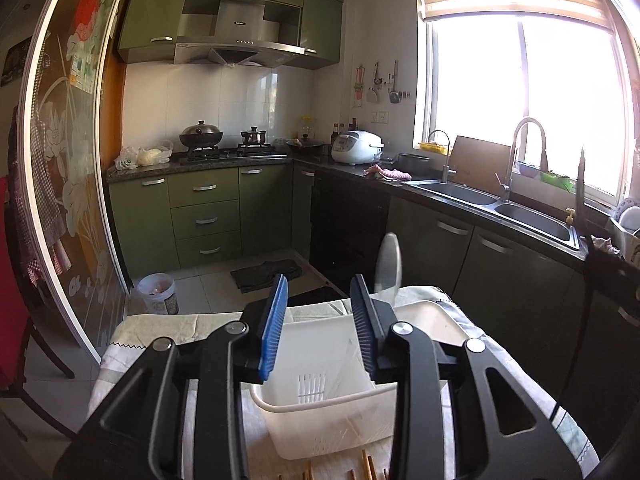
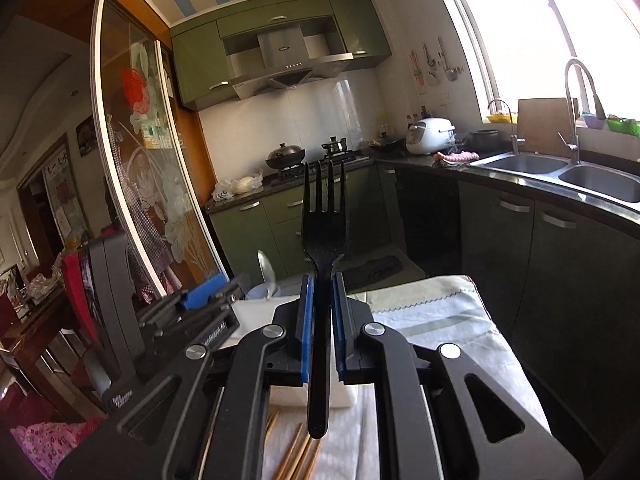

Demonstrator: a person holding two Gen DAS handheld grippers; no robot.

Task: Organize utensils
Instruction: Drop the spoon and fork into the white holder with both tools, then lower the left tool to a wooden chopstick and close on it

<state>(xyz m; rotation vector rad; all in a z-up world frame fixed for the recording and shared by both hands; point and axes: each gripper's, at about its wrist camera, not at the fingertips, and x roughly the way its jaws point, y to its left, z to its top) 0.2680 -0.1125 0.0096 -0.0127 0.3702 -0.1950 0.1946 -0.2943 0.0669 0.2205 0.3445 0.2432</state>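
Note:
A white plastic utensil caddy [image 1: 320, 412] with slotted walls stands on the cloth-covered table [image 1: 160, 328]. My left gripper [image 1: 320, 284] hovers over it, open, with nothing between its blue pads. A translucent spoon [image 1: 388, 264] sticks up out of the caddy's far side, just beyond the right finger. My right gripper [image 2: 322, 280] is shut on a black plastic fork [image 2: 325, 216], tines upward, handle hanging down past the jaws. In the right wrist view the left gripper [image 2: 208, 292] is to the left, over the caddy [image 2: 256, 312] and beside the spoon [image 2: 266, 270]. Wooden chopsticks [image 2: 296, 456] lie on the cloth near me.
A dark counter with a double sink [image 1: 496, 204] and tall tap [image 1: 528, 152] runs along the right. Green cabinets and a hob with pots [image 1: 200, 136] stand at the back. On the floor are a white bin [image 1: 158, 292] and a dark mat [image 1: 266, 274]. A chair [image 1: 16, 300] stands left.

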